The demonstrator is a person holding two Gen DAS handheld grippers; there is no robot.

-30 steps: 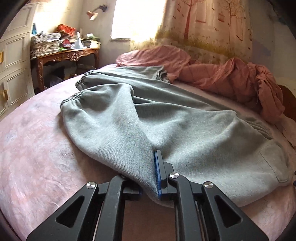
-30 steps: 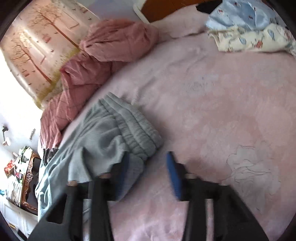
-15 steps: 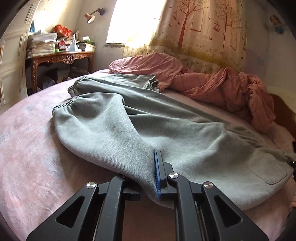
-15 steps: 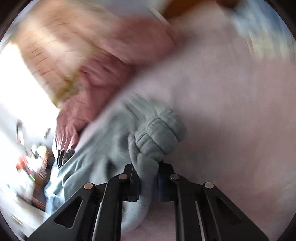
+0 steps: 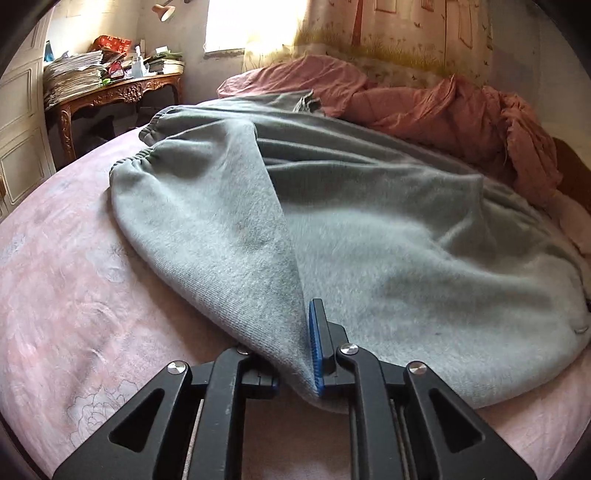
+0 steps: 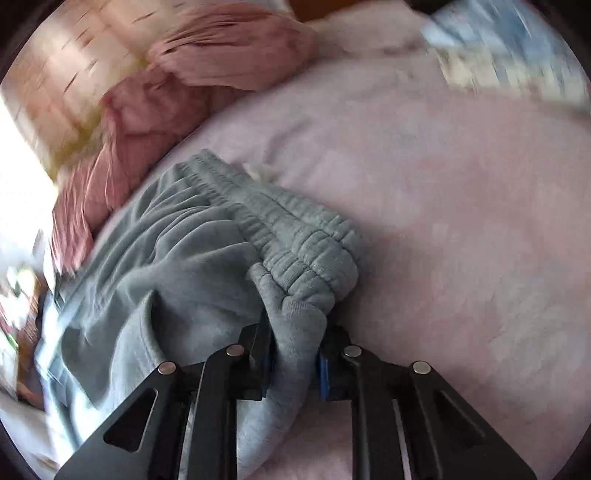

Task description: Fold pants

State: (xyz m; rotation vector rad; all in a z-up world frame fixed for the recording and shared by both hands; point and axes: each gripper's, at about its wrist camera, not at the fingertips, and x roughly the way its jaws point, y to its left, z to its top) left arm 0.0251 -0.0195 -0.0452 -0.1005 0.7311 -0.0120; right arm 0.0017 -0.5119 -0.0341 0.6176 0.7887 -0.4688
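I see one pair of grey pants (image 5: pixel 369 236) lying across the bed (image 5: pixel 74 280), with two elastic cuffs (image 5: pixel 147 147) at the far end near the wooden table (image 5: pixel 122 88). One pink blanket (image 5: pixel 443 107) is bunched behind the pants, beside the curtain (image 5: pixel 406 33). On the table stands one pile of papers (image 5: pixel 72 74).

My left gripper (image 5: pixel 295 354) is almost fully closed and pinches a fold of the pants leg near its edge; the cloth rises in a ridge from the jaws.

In the right view, my right gripper (image 6: pixel 295 362) has a thick bunch of cloth just under the waistband (image 6: pixel 303 240) between its blue pads (image 6: pixel 324 373). The jaws stand narrow and are opening a little, but the pads press on the cloth. The view is blurred at its borders. One light patterned cloth (image 6: pixel 509 55) lies at the far corner of the bed.
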